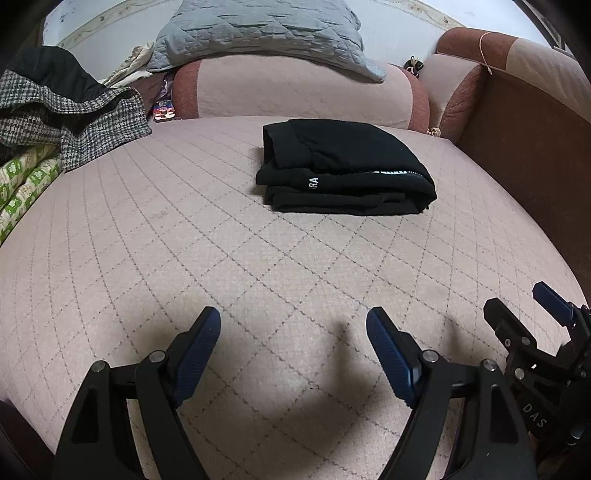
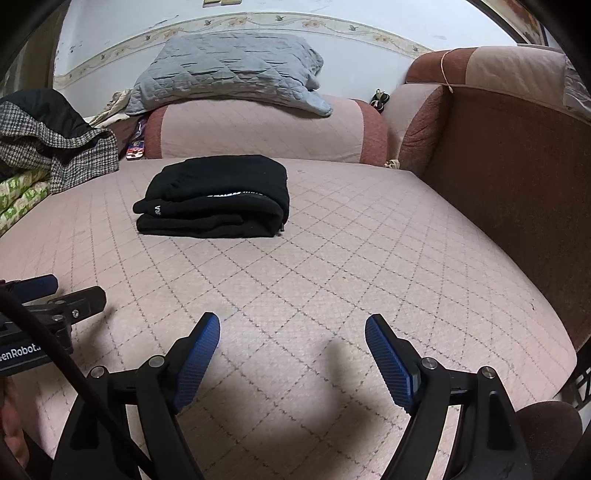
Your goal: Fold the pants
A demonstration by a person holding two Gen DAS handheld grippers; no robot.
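Black pants (image 1: 345,168) (image 2: 216,197) lie folded into a thick rectangular stack on the pink quilted bed cover (image 1: 221,258) (image 2: 332,258), white lettering showing along one edge. My left gripper (image 1: 293,325) hovers over bare cover well in front of the stack, open, with nothing between its blue pads. My right gripper (image 2: 291,328) is likewise open and empty, nearer the bed's front edge, with the pants far ahead to the left. Each gripper shows at the edge of the other's view: the right gripper (image 1: 524,306), the left gripper (image 2: 75,291).
A houndstooth and black garment pile (image 1: 62,107) (image 2: 48,140) sits at the far left over green patterned fabric (image 1: 26,188). A grey quilted pillow (image 1: 266,33) (image 2: 229,70) rests on a pink bolster (image 1: 295,96) at the back. A brown sofa side (image 1: 528,155) (image 2: 517,177) walls the right.
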